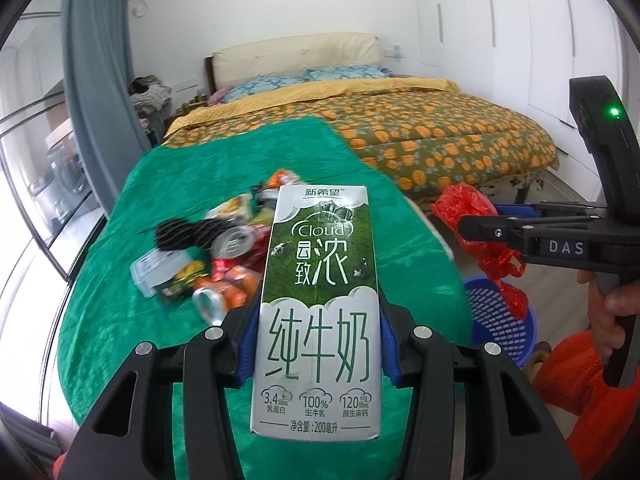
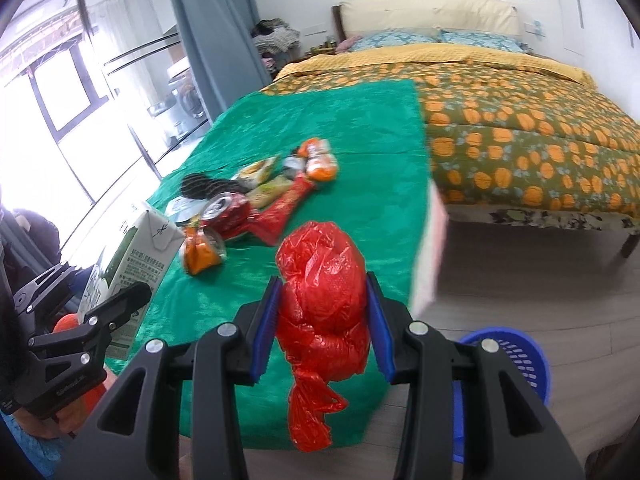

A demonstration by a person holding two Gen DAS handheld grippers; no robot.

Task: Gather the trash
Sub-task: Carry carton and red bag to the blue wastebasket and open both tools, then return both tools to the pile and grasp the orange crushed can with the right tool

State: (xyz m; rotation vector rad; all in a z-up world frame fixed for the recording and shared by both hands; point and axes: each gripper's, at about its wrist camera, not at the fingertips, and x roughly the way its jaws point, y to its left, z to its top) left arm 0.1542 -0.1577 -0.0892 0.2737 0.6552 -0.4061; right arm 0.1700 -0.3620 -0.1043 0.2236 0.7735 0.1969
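My left gripper (image 1: 318,336) is shut on a green-and-white milk carton (image 1: 318,308) and holds it above the green-covered table (image 1: 132,320). The carton also shows at the left in the right wrist view (image 2: 136,256). My right gripper (image 2: 322,320) is shut on a crumpled red plastic bag (image 2: 322,300), held above the table's near right corner; the bag also shows in the left wrist view (image 1: 476,220). A blue perforated basket (image 2: 516,364) stands on the floor right of the table, below the right gripper. A pile of trash (image 2: 256,196) lies on the table: cans, wrappers, black foam netting.
A bed (image 2: 520,128) with a pumpkin-pattern quilt stands beyond the table. A grey curtain (image 2: 216,32) and glass doors are at the left. White wardrobes (image 1: 520,20) line the right wall. Bare wood floor (image 2: 520,272) lies between table and bed.
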